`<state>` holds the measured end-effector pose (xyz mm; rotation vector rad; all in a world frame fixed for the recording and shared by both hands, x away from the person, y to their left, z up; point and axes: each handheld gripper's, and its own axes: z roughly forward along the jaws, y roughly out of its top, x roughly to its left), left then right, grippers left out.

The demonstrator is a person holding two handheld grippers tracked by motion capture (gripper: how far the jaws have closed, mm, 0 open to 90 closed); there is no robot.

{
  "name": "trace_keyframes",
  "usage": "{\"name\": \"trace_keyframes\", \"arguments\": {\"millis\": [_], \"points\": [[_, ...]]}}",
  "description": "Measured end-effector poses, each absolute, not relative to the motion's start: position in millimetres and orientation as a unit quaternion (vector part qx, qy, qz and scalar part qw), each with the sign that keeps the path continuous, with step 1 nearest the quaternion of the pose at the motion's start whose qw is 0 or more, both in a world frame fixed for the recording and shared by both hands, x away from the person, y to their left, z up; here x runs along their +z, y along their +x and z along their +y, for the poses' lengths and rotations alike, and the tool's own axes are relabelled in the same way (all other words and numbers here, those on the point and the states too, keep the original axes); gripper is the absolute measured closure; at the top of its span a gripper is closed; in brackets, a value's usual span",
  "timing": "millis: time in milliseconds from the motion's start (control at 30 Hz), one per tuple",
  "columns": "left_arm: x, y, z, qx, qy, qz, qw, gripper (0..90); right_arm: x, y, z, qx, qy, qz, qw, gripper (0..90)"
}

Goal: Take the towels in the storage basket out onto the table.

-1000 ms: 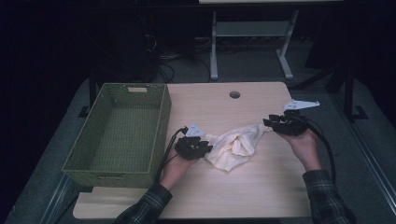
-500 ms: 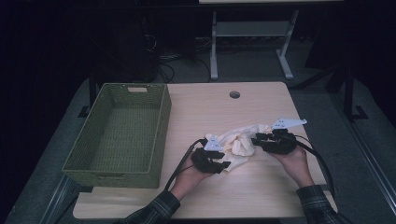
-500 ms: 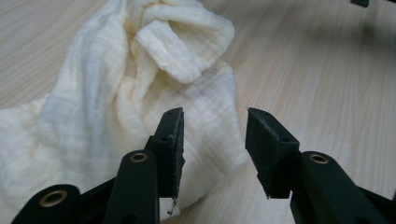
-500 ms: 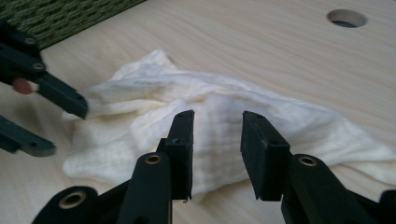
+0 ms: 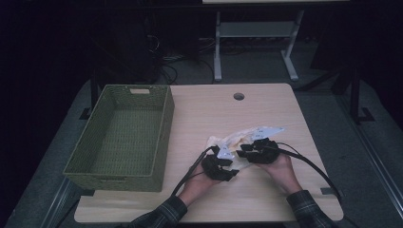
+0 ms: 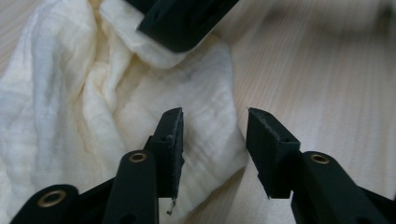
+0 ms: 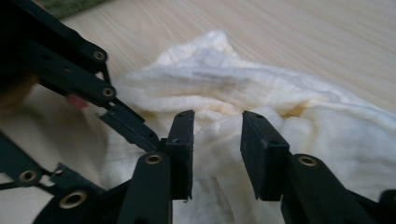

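Table [image 5: 266, 199]: rectangular top, pale wood grain, 1 round cable hole [image 5: 238, 96] near the far edge.

Basket [image 5: 119, 171]: green woven rectangular bin with a handle slot, on the table's left side.

Cloth [image 5: 233, 140]: cream, crinkled gauze weave, bunched in soft folds near the table's front centre, right of the basket and between both grippers.

Left gripper [image 6: 215, 126]: 2 black angular jaws spread apart, just opened wider, the cloth's corner lying in the gap, pads not pressing it.

Right gripper [image 7: 217, 126]: 2 black jaws parted, gauze folds between them; whether they pinch, I cannot tell.
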<state>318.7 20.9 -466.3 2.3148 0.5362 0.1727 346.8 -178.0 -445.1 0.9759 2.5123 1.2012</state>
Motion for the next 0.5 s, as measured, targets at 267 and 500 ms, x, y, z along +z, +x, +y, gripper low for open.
{"name": "trace_keyframes", "arguments": {"millis": [267, 500], "points": [[-468, 321, 21, 0.079, 0.902, 0.215, 0.365, 75.0, -464, 354, -168, 0.378, 0.332, 0.859, 0.092, 61.2], [-468, 323, 22, 0.077, 0.902, 0.217, 0.365, 79.0, -469, 355, -165, 0.363, 0.328, 0.865, 0.109, 80.9]]}}
